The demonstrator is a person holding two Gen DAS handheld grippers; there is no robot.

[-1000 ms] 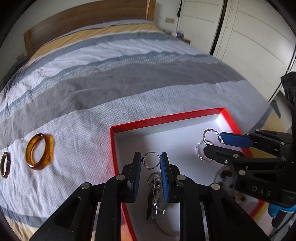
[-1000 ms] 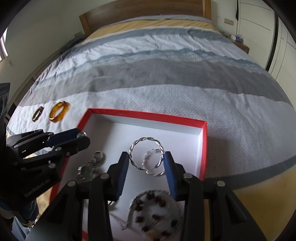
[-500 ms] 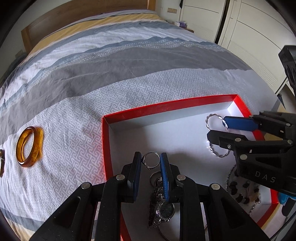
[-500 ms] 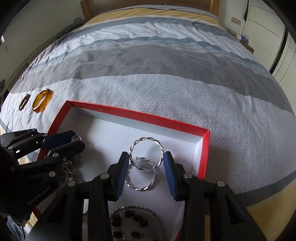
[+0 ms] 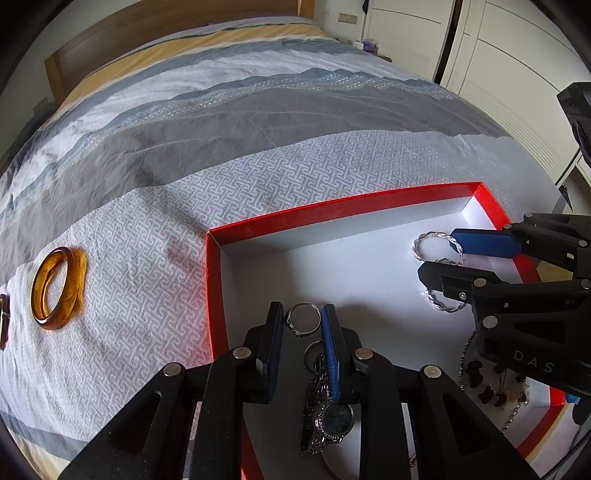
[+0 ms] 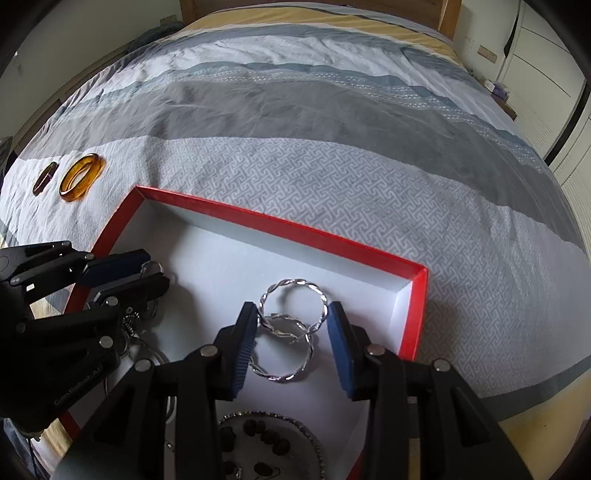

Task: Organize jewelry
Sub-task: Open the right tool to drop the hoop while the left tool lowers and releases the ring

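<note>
A red box (image 5: 332, 208) with a white inside lies on the bed; it also shows in the right wrist view (image 6: 295, 230). My left gripper (image 5: 303, 321) is shut on a small silver ring (image 5: 303, 318), low over the box's left part. A silver watch (image 5: 327, 417) lies under it. My right gripper (image 6: 293, 319) is shut on a twisted silver hoop (image 6: 293, 295); a second hoop (image 6: 284, 358) hangs linked below it onto the box floor. A beaded bracelet (image 6: 258, 439) lies nearer in the box.
An amber bangle (image 5: 57, 288) and a small dark ring (image 6: 44, 177) lie on the patterned bedspread left of the box. The bed's wooden headboard (image 5: 166, 22) is far back. White wardrobe doors (image 5: 498, 55) stand at the right.
Both grippers have lowered into the box with their pieces. The second hoop now rests on the box floor. The grips have not changed.
</note>
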